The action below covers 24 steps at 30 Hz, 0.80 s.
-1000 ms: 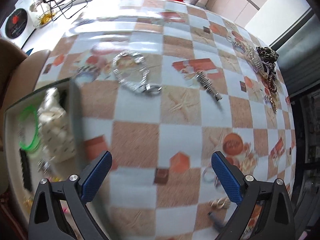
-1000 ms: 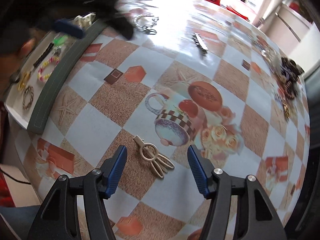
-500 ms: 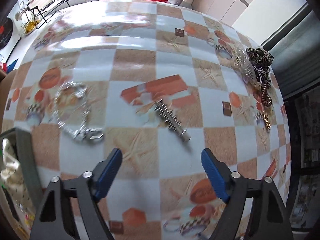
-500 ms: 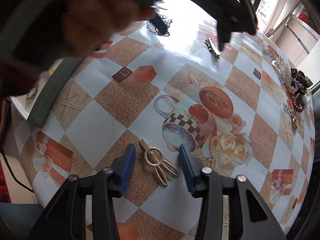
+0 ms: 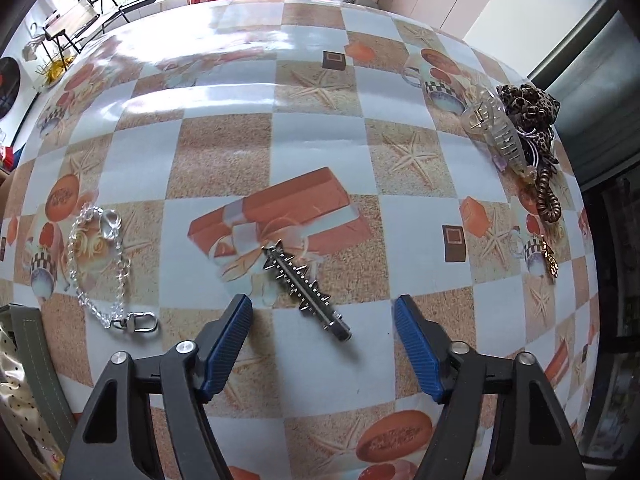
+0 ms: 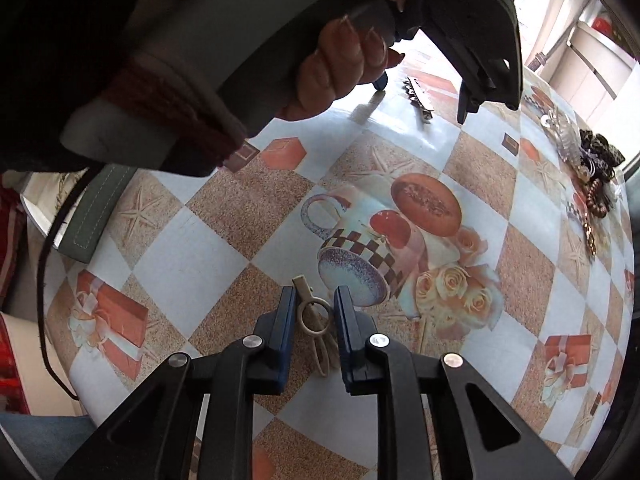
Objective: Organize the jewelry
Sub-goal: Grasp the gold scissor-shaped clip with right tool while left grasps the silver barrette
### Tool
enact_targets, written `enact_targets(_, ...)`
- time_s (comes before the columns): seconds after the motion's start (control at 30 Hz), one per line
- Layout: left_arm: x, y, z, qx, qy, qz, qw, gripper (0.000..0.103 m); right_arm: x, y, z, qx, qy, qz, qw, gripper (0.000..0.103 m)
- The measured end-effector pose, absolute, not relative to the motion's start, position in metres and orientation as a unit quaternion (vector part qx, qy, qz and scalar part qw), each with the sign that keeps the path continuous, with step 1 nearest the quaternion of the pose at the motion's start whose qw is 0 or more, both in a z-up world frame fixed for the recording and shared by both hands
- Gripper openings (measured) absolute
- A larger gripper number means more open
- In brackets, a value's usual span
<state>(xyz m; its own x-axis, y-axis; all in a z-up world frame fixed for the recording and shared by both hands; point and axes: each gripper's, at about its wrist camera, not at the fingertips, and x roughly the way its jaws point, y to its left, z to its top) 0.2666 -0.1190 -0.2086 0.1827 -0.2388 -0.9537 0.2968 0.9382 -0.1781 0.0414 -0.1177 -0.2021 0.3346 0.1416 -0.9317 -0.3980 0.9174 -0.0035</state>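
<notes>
Partway through, by the look of it: the green-rimmed tray at the table edge already holds some pieces, but plenty is loose.

Still out: spiked bar clip, clear chain with clasp, beige hair clip, and a pile at the far right edge (clear claw clip, leopard scrunchie, coil hair tie).

Left gripper: jaws wide apart, empty, straddling the near end of the spiked bar clip. Its long axis runs diagonally, far-left to near-right.

Right gripper: jaws nearly together around the beige hair clip's ring; cannot tell if they are clamped yet. Clip's long axis runs roughly along the fingers, narrow end pointing away, loops toward the camera.
</notes>
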Motion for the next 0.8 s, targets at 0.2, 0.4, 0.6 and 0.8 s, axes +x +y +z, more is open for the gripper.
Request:
enact_targets(0.2, 0.268, -0.129, -0.208, 0.048, 0.608, -0.162, 0.776, 0.040, 0.046, -0.136, -0.194, -0.092, 0.554, 0.159, 0.812, 0.021)
enact_targets(0.4, 0.263, -0.131, -0.207, 0.058, 0.599, -0.168, 0.781, 0.015, 0.048, -0.152, -0.190, -0.068, 0.557, 0.148, 0.814, 0.021)
enact_targets(0.6, 0.252, -0.119, -0.200, 0.052, 0.591, -0.177, 0.785, 0.015, 0.051, -0.162, -0.185, -0.048, 0.561, 0.139, 0.815, 0.021)
enact_targets(0.8, 0.234, -0.101, -0.192, 0.058, 0.585, -0.179, 0.789, 0.015, 0.056, -0.174, -0.180, -0.017, 0.567, 0.126, 0.814, 0.021)
